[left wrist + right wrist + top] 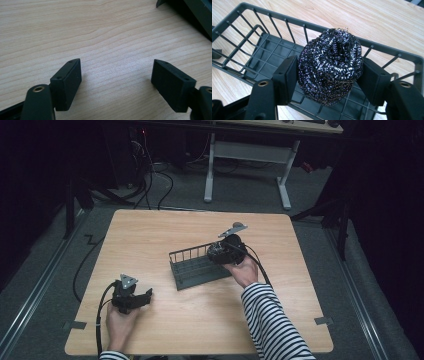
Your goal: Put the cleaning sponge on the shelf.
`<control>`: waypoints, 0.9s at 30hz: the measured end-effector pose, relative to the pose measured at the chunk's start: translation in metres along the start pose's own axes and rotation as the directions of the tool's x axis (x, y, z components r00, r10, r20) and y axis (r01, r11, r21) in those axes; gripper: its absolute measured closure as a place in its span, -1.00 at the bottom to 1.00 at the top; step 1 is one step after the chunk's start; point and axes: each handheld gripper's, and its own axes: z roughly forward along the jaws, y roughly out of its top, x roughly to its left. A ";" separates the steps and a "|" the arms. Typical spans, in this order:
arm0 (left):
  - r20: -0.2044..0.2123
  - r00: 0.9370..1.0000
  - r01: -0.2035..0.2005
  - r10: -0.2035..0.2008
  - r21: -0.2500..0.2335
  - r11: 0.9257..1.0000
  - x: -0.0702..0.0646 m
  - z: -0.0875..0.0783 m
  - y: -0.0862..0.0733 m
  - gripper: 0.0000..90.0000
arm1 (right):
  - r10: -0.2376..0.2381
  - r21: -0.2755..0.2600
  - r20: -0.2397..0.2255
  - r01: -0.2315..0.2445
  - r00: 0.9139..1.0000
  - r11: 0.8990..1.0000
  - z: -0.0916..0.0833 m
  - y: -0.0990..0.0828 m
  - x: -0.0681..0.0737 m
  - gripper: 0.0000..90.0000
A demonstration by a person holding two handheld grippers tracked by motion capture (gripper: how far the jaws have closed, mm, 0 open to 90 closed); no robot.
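While the right gripper [329,72] holds a steel wool scrubber [330,66], its two black jaws press against the ball's left and right sides, closed on it. The scrubber sits squarely between the jaws, bulging above and below them, its shiny coiled strands catching purple and silver glints. Beyond and beneath the jaws lies a dark grey wire basket [262,47], its grid floor showing under the ball and its barred walls rising ahead of the jaw tips. The basket's near edge is cut off at the bottom of the right gripper view, and whether the scrubber touches the basket floor cannot be told. In the high view, the right hand [242,270], in a striped sleeve, holds the gripper [223,254] at the basket's [192,270] right end; the scrubber is hard to make out there against the dark gripper body.

The left gripper [116,80] has its jaws spread wide apart with nothing between them, just bare light wooden table [100,37]. Ahead of the right-hand jaw, a dark corner of the basket [197,15] is cut off by the frame edge. In the high view the left hand [119,322] holds that gripper [141,298] low on the table [150,235], well apart from the basket.
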 end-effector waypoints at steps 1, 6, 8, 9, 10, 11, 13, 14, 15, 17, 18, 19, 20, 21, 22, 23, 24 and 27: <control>0.000 1.000 0.000 0.000 0.000 1.000 0.000 0.000 0.000 -0.45 | -0.001 0.007 -0.003 0.001 1.000 1.000 0.002 0.000 0.000 -0.19; 0.000 1.000 0.000 0.000 0.000 1.000 0.000 0.000 0.000 -0.45 | -0.006 0.024 -0.004 0.006 1.000 1.000 0.005 0.000 0.000 -0.22; 0.000 1.000 0.000 0.000 0.000 1.000 0.000 0.000 0.000 -0.45 | -0.014 0.027 -0.004 0.014 1.000 1.000 0.006 0.000 0.000 -0.22; 0.000 1.000 0.000 0.000 0.000 1.000 0.000 0.000 0.000 -0.45 | -0.012 0.028 -0.007 0.012 1.000 1.000 0.006 0.000 0.000 -0.23; 0.000 1.000 0.000 0.000 0.000 1.000 0.000 0.000 0.000 -0.45 | -0.012 0.028 -0.007 0.012 1.000 1.000 0.006 0.000 0.000 -0.23; 0.001 1.000 0.000 0.000 0.000 1.000 0.000 0.000 0.000 -0.45 | -0.005 0.025 -0.010 0.006 1.000 1.000 0.004 0.000 0.000 -0.24; 0.001 1.000 0.000 0.000 0.000 1.000 0.000 0.000 0.000 -0.45 | -0.012 0.015 -0.008 0.012 1.000 1.000 0.002 0.000 0.000 -0.24; 0.001 1.000 0.000 0.000 0.000 1.000 0.000 0.000 0.000 -0.45 | -0.009 0.006 -0.010 0.009 1.000 1.000 0.001 -0.001 0.000 -0.24; 0.001 1.000 0.000 0.000 0.000 1.000 0.000 0.000 0.000 -0.45 | -0.010 -0.003 -0.011 0.010 1.000 1.000 -0.001 -0.001 0.000 -0.24; 0.001 1.000 0.000 0.000 0.000 1.000 0.000 0.000 0.000 -0.45 | -0.005 -0.009 -0.010 0.005 1.000 1.000 -0.003 -0.002 0.000 -0.24; 0.001 1.000 0.000 0.000 0.000 1.000 0.000 0.000 0.000 -0.45 | 0.003 -0.025 -0.013 -0.003 1.000 1.000 -0.008 -0.003 -0.001 -0.23; 0.001 1.000 0.000 0.000 0.000 1.000 0.000 0.000 0.000 -0.45 | 0.006 -0.031 -0.014 -0.006 1.000 0.999 -0.010 -0.004 -0.002 -0.23; 0.001 1.000 0.000 0.000 0.000 1.000 0.000 0.000 0.000 -0.45 | 0.007 -0.036 -0.015 -0.007 1.000 0.999 -0.012 -0.005 -0.003 -0.23; 0.001 1.000 0.000 0.000 0.000 1.000 0.000 0.000 0.000 -0.45 | 0.004 -0.042 -0.011 -0.004 1.000 0.999 -0.014 -0.006 -0.004 -0.22; 0.001 1.000 0.000 0.000 0.000 1.000 0.000 0.000 0.000 -0.45 | 0.010 -0.048 -0.010 -0.011 1.000 0.999 -0.017 -0.006 -0.004 -0.22; 0.001 1.000 0.000 0.000 0.000 1.000 0.000 0.000 0.000 -0.45 | 0.008 -0.057 -0.009 -0.008 1.000 0.998 -0.020 -0.006 -0.005 -0.21; 0.001 1.000 0.000 0.000 0.000 1.000 0.000 0.000 0.000 -0.45 | 0.007 -0.070 -0.011 -0.008 1.000 0.998 -0.024 -0.006 -0.005 -0.21; 0.002 1.000 0.000 0.000 0.000 1.000 0.000 0.000 0.000 -0.45 | 0.006 -0.095 -0.009 -0.007 1.000 0.995 -0.035 -0.008 -0.005 -0.19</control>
